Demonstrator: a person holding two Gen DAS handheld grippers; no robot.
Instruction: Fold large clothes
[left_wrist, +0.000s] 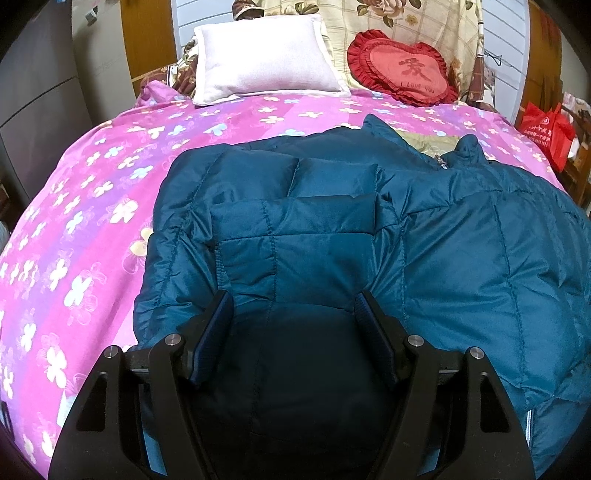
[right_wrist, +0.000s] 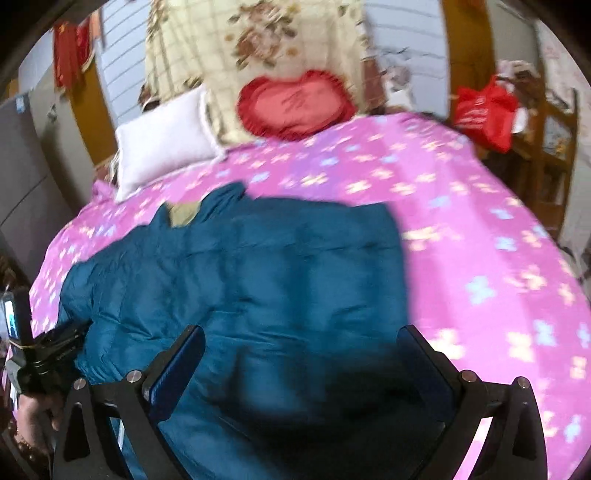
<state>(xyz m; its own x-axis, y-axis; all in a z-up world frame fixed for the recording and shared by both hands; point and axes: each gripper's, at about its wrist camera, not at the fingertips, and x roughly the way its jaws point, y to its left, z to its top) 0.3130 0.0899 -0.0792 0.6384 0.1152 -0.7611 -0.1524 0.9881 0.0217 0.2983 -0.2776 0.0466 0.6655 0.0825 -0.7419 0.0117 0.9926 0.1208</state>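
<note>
Sheet (right_wrist: 480, 258) free R of jacket (right_wrist: 258, 266); pillow (left_wrist: 264, 61), heart cushion (left_wrist: 404, 68) block headboard end.

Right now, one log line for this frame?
stage: folding | jacket: sleeve folded in, flat on bed | left gripper: open, above jacket | right gripper: open, above jacket

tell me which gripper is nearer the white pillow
Left, as far as the views show. The left gripper sits over the jacket's pillow-side half, facing the white pillow. The right gripper is over the other half, with the pillow farther off to its left.

One teal jacket (left_wrist: 461, 240), two pillows (left_wrist: 264, 68) (left_wrist: 402, 68), perhaps one red bag (left_wrist: 548, 129).
</note>
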